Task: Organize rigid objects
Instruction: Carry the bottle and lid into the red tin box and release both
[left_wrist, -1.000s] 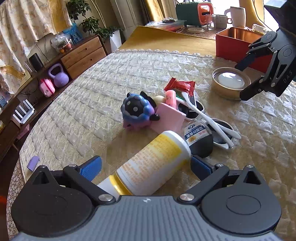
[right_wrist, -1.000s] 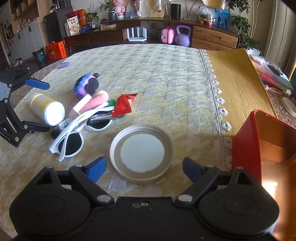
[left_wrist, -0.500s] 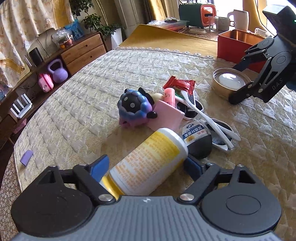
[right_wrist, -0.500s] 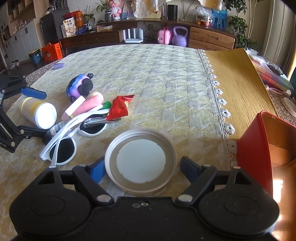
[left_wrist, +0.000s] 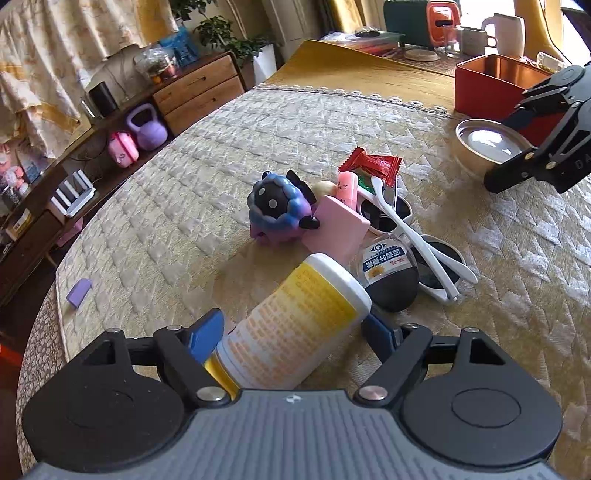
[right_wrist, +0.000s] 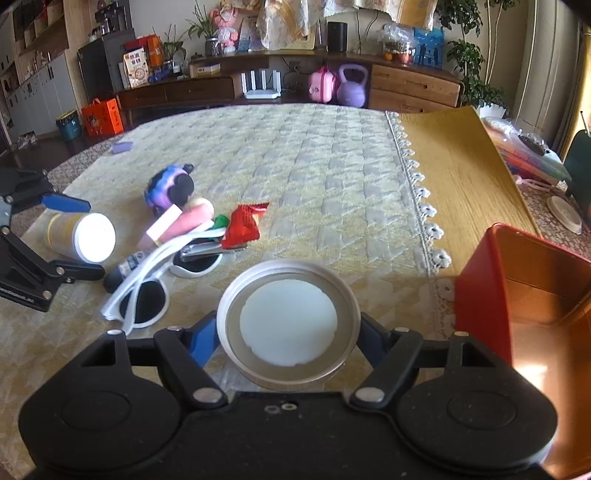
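Observation:
A yellow-and-white bottle (left_wrist: 295, 325) lies on the quilted table, and my left gripper (left_wrist: 291, 332) is shut on it; it also shows in the right wrist view (right_wrist: 79, 236). My right gripper (right_wrist: 286, 336) is shut on a round metal lid (right_wrist: 288, 325), which also shows in the left wrist view (left_wrist: 487, 144). Between them lies a pile: white sunglasses (left_wrist: 417, 236), a purple plush toy (left_wrist: 277, 210), a pink box (left_wrist: 334, 229), a red wrapper (left_wrist: 373, 166) and a small dark bottle (left_wrist: 391, 273).
An open red tin (right_wrist: 528, 291) stands to the right of the lid, also seen in the left wrist view (left_wrist: 495, 88). A small purple piece (left_wrist: 78, 291) lies near the table's left edge. A bare wooden strip (right_wrist: 454, 177) lies beyond the lace border.
Both grippers have moved forward and closed in: the left onto the bottle, the right onto the metal lid. The pile has not moved.

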